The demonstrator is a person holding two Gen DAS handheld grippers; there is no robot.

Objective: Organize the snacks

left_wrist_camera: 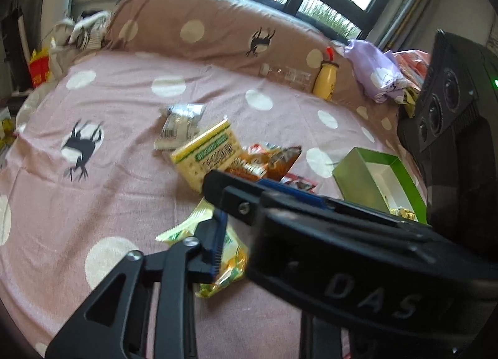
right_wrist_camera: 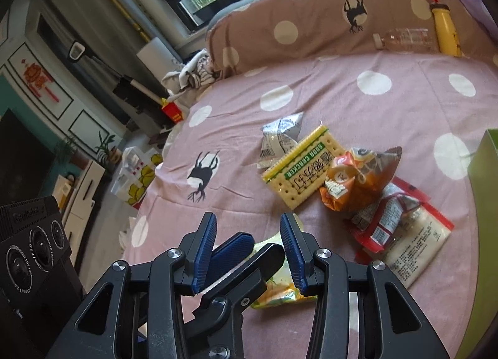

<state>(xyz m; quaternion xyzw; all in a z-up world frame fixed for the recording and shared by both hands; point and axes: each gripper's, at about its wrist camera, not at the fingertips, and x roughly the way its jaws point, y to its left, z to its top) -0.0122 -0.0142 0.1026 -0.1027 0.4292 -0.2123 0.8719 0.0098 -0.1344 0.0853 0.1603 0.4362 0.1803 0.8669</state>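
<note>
Most snacks, e.g. crackers [left_wrist_camera: 211,153], lie loose left of the box [left_wrist_camera: 354,175], which looks nearly empty, so I'm early on. Left claw [left_wrist_camera: 233,228]: one pad on the packet [left_wrist_camera: 230,268], other finger hidden, can't tell its grip. Right view: right claw [right_wrist_camera: 249,231] pinches that packet, left of box.

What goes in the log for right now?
held: yellow-green snack packet | right gripper: shut on it | left gripper: at packet, grip unclear | green box: open
</note>
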